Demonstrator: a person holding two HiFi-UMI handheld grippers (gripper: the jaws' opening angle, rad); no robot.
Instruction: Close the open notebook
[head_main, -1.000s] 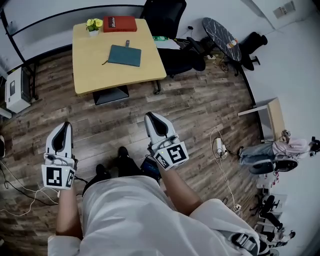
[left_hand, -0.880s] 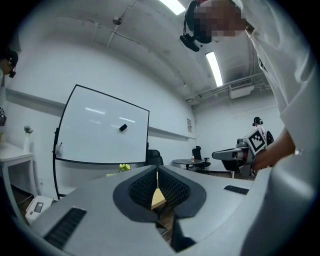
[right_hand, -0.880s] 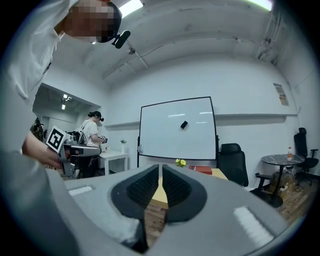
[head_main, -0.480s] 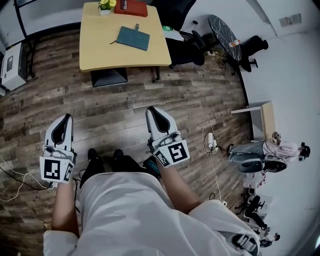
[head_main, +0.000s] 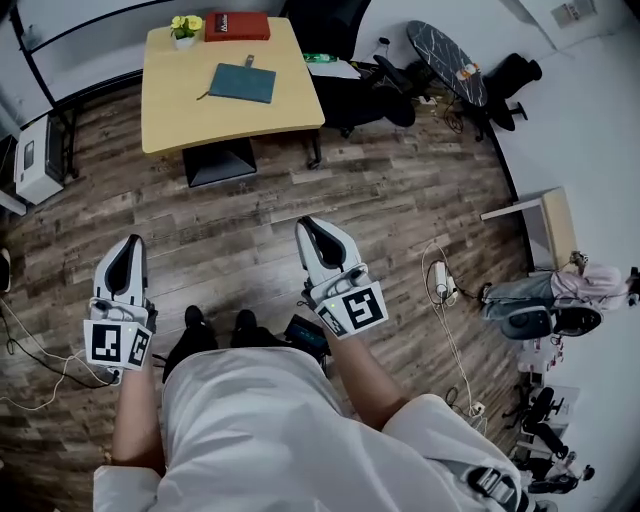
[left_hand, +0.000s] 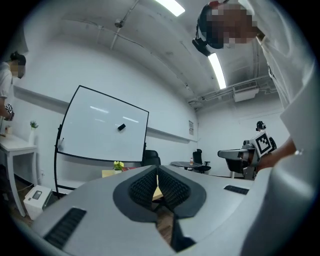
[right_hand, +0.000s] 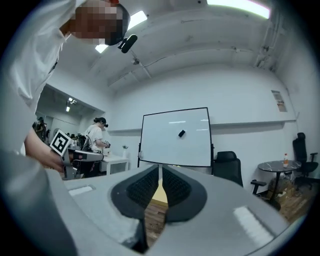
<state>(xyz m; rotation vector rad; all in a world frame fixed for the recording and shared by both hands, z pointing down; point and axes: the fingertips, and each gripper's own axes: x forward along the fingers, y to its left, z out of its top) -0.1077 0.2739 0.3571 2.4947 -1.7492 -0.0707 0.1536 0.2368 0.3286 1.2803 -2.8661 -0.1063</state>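
Right gripper (right_hand: 160, 172) jaws together at the tips, nothing gripped; a sliver of yellow tabletop (right_hand: 160, 194) and wood floor (right_hand: 154, 216) show in the gap behind them, below the whiteboard (right_hand: 175, 142). Small black item (right_hand: 181, 133) stuck on the whiteboard. Black chair (right_hand: 227, 167) just right of the whiteboard, round table (right_hand: 280, 166) further right. Person in white (right_hand: 96, 137) at a white desk (right_hand: 114, 161) left of the whiteboard; left gripper (right_hand: 95, 156) further left, marker cube on top
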